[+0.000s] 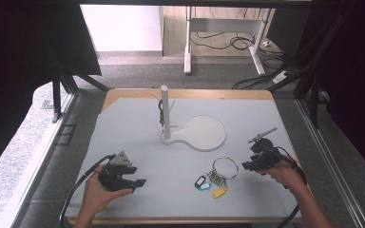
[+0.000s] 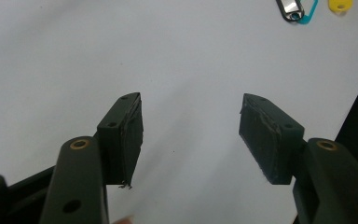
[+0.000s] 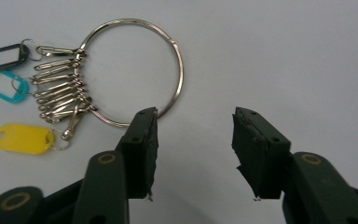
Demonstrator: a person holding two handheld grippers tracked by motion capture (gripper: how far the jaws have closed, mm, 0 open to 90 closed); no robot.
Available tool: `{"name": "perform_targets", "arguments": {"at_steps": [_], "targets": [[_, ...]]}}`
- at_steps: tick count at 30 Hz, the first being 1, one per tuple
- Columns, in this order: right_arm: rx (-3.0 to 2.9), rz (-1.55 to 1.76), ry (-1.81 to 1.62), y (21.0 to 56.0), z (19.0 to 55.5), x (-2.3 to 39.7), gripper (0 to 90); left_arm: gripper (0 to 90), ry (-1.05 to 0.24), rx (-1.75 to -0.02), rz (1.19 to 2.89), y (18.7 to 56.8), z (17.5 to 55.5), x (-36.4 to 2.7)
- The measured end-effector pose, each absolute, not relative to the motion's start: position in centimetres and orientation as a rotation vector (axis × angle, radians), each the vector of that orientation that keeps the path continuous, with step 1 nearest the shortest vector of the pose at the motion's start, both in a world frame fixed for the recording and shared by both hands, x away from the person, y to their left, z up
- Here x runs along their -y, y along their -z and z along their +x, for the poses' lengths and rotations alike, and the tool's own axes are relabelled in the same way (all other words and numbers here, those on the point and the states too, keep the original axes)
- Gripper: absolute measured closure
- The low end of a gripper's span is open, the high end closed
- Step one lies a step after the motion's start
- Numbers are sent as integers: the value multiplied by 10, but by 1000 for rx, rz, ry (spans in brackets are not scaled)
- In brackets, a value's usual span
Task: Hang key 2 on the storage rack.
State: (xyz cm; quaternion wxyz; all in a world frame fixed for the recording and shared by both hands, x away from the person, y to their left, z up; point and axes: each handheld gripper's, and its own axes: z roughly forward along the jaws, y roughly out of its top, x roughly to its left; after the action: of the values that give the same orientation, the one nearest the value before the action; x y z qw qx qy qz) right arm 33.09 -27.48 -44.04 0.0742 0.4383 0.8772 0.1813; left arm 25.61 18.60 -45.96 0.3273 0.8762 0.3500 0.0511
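A large metal key ring (image 1: pixel 225 167) lies flat on the grey table, front right of centre, with several clips and black (image 1: pixel 200 181), blue (image 1: pixel 204 186) and yellow (image 1: pixel 218 192) tags. In the right gripper view the ring (image 3: pixel 130 20) lies just left of and beyond my left jaw, and the yellow tag (image 3: pixel 23 138) sits farther left. My right gripper (image 1: pixel 246 166) (image 3: pixel 196 126) is open beside the ring with nothing between its jaws. My left gripper (image 1: pixel 137 185) (image 2: pixel 191 126) is open over bare table at the front left. The tags (image 2: pixel 298 10) show at its view's top edge.
A white stand (image 1: pixel 165 111) with side pegs rises from a round flat base (image 1: pixel 204 134) at the table's middle back. A dark item (image 1: pixel 161 115) hangs on it. Black frame posts flank the table. A desk's legs (image 1: pixel 187 47) and cables (image 1: pixel 240 42) lie beyond the far edge.
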Motion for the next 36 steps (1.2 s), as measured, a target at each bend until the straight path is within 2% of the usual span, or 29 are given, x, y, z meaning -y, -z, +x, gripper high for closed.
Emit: {"name": "perform_targets", "arguments": {"at_steps": [14, 36], "targets": [[-2745, 1286, -346, 456, 372, 243, 664, 399, -130, -908, 2304, 460, 255, -186], [-2818, 1244, -185, 475, 383, 225, 793, 399, -119, -913, 2312, 465, 256, -183]]}}
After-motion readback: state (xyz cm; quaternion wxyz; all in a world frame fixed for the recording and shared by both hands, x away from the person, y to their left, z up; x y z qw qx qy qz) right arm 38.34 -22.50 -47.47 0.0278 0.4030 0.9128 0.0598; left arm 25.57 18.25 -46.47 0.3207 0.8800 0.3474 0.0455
